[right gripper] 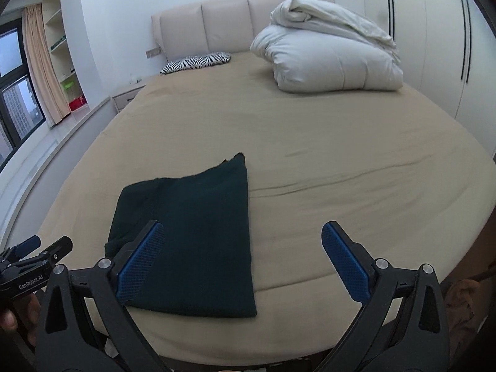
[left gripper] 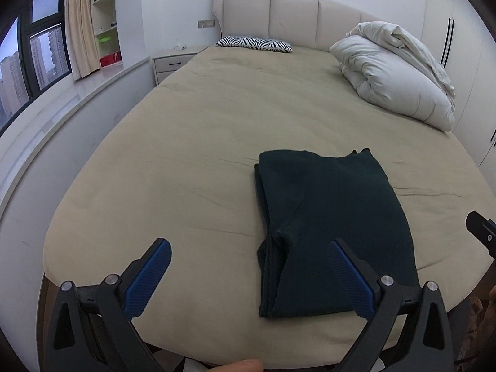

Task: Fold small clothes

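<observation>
A dark green garment lies folded into a flat rectangle on the beige bed sheet near the foot of the bed. It also shows in the right wrist view. My left gripper is open and empty, hovering above the bed's near edge, its right finger over the garment's near left part. My right gripper is open and empty, its left finger over the garment's near edge. Part of the right gripper shows at the right edge of the left wrist view, and the left gripper shows at the left of the right wrist view.
A bundled white duvet lies at the far right of the bed and a zebra-print pillow rests by the padded headboard. A nightstand, window ledge and shelves are on the left. White wardrobe doors stand on the right.
</observation>
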A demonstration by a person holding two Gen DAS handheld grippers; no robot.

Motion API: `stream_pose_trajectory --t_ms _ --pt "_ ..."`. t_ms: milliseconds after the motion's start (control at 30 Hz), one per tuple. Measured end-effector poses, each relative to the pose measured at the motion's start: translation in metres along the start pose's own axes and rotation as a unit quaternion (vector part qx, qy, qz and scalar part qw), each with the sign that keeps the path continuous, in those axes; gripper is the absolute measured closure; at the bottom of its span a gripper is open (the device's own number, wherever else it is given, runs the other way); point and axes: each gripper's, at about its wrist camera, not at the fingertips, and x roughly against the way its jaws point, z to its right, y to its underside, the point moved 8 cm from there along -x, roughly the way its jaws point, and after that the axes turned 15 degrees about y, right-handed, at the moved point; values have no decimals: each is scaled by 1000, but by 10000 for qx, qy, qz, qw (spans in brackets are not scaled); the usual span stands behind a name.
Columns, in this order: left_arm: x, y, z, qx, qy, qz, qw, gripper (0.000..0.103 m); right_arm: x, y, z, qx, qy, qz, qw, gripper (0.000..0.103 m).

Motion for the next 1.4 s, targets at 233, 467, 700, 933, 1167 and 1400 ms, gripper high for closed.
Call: stream_pose_trajectory --t_ms 233,467,700,933,1167,1400 --pt "-1 13 -2 -39 -1 -184 9998 0 -24 21 -25 491 133 -312 9982 0" --pt "-6 20 -5 5 -1 -256 9997 0 -44 38 -34 650 219 -624 9957 0" --pt "-5 21 -9 3 -21 -282 9996 0 -49 41 -36 662 206 -691 9952 0" --pt "-4 22 -11 3 -34 -288 9996 0 -46 40 -38 669 197 -700 9951 0" --pt "-4 22 -11 -11 -39 -293 9996 0 -46 41 -40 645 184 -712 9952 0" --pt "-4 22 -10 -12 -40 -296 9996 0 -47 41 -40 634 169 -727 9952 0"
